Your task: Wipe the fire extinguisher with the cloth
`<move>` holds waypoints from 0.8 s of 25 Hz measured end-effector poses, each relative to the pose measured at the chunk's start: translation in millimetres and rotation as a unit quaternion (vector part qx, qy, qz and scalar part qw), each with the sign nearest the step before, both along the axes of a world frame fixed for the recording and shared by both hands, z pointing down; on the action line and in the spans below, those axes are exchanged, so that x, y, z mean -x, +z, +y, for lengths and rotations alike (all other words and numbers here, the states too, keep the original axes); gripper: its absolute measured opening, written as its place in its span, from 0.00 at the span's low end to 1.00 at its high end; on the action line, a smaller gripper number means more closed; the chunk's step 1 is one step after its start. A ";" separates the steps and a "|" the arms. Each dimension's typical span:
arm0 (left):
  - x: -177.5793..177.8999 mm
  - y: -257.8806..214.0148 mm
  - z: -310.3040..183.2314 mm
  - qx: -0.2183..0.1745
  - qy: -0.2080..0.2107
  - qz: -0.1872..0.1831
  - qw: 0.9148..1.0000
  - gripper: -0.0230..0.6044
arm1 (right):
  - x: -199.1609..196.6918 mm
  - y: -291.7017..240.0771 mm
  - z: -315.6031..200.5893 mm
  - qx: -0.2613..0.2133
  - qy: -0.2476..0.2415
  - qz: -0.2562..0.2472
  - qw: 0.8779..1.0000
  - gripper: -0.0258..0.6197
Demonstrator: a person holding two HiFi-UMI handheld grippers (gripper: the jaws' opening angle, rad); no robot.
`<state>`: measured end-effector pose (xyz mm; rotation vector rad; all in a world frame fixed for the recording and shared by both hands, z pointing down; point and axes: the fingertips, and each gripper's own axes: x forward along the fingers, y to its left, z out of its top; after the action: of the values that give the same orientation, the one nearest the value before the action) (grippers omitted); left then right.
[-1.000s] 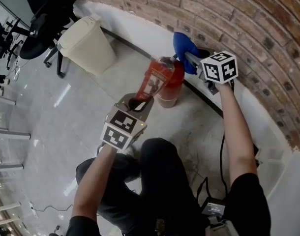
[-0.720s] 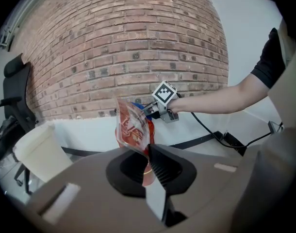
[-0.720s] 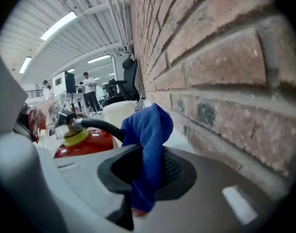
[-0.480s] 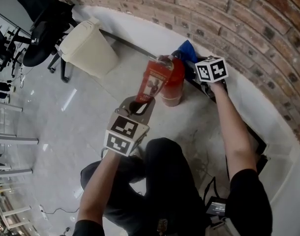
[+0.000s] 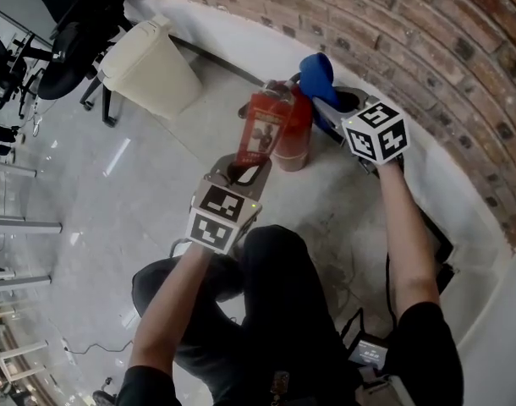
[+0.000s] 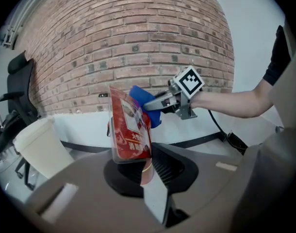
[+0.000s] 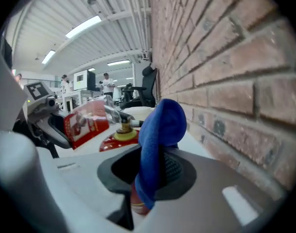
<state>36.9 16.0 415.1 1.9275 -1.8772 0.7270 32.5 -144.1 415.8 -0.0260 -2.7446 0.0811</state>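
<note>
Fire extinguisher (image 5: 297, 135) upright on floor (image 5: 148, 184) by brick wall (image 5: 427, 49); right tool (image 5: 330, 112) pinching blue cloth (image 5: 317, 73) just behind extinguisher top, contact unclear; left tool (image 5: 241, 170) jaws just been opening, slightly apart, hanging tag (image 5: 260, 134) between tips; wiping seemingly mid-course, body probably left.

Left claw (image 5: 241, 172) opening around tag (image 5: 260, 134), cloth (image 5: 315, 70) drawn back

We log one label: red tag (image 6: 131, 130) on the fire extinguisher (image 5: 299, 129), white Chinese print, lower line looks like 消防器材; upper lines too small for us.
</note>
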 end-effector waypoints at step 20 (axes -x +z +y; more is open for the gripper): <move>-18.5 -58.9 11.3 -0.085 0.052 -0.031 0.995 0.11 | -30.8 31.2 133.2 0.113 -0.117 0.018 0.986 0.15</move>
<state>55.4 27.3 356.1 2.1445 -1.9431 0.6835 63.3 -10.9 447.0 -0.4043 -2.6604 0.3229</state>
